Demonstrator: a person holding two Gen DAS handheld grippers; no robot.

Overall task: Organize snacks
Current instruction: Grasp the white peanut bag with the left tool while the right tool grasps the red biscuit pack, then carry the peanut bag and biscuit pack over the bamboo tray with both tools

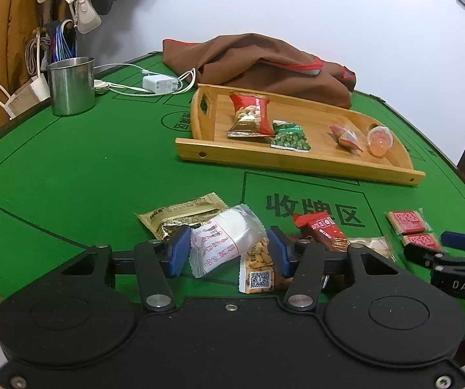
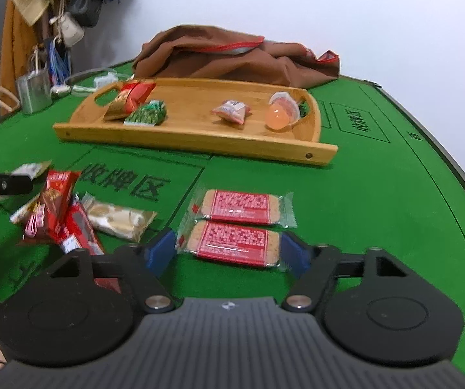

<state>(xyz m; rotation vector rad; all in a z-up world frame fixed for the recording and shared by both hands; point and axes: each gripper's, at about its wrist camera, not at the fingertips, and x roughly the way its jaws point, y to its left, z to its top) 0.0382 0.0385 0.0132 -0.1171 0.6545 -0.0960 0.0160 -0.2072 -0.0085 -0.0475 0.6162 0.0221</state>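
My left gripper [image 1: 229,253] is shut on a white snack packet [image 1: 219,243], its blue pads against both sides. A gold packet [image 1: 180,215], a peanut packet [image 1: 258,272] and a red packet [image 1: 323,230] lie around it on the green felt. My right gripper [image 2: 227,254] is open. Its pads flank the nearer of two red biscuit packets [image 2: 232,243], which lies flat; the other [image 2: 238,206] lies just beyond. The wooden tray [image 1: 297,162] holds a red nut bag [image 1: 251,115], a green pea packet [image 1: 290,136], a small red packet [image 1: 347,137] and a jelly cup [image 1: 379,141].
A steel cup [image 1: 70,86], a white charger with cable [image 1: 161,84] and a brown cloth bag [image 1: 264,61] sit at the table's far side. Coats and bags [image 1: 21,32] hang at the back left. A cream packet [image 2: 119,218] lies between the two grippers.
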